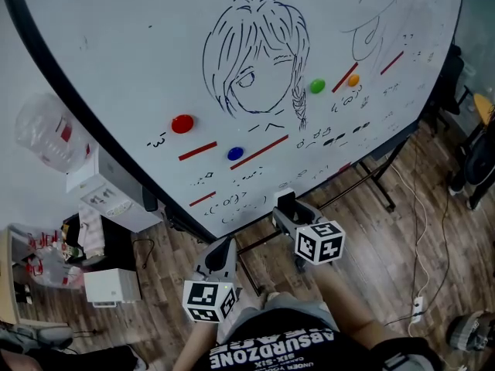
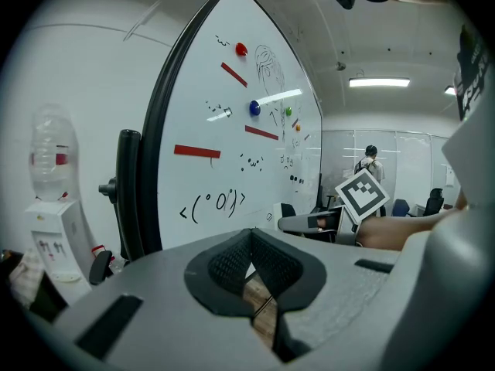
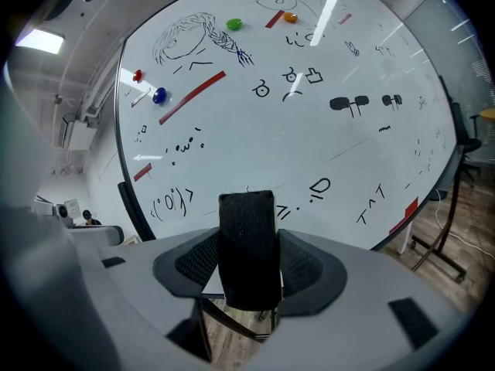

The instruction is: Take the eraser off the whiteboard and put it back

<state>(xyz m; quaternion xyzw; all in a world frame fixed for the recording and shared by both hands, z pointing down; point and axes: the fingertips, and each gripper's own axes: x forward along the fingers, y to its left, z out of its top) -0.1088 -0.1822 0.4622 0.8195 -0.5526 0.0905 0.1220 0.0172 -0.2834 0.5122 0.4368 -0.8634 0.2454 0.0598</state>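
A black felt eraser (image 3: 247,246) stands upright between the jaws of my right gripper (image 3: 247,267), which is shut on it just in front of the whiteboard (image 3: 325,130). In the head view the right gripper (image 1: 285,204) is near the board's lower edge (image 1: 255,207), below the scribbles. My left gripper (image 1: 225,247) hangs lower and to the left, off the board. In the left gripper view its pads (image 2: 232,261) meet at the tip with nothing between them, and the left gripper (image 2: 249,235) points along the whiteboard (image 2: 209,114).
Red (image 1: 182,123), blue (image 1: 235,153), green (image 1: 317,86) and orange (image 1: 353,79) magnets and red strips sit on the board. A water dispenser (image 1: 104,195) with its bottle (image 1: 46,134) stands left. Board stand legs (image 1: 375,180), a cable with a power strip (image 1: 418,305) and a chair (image 1: 473,168) are to the right.
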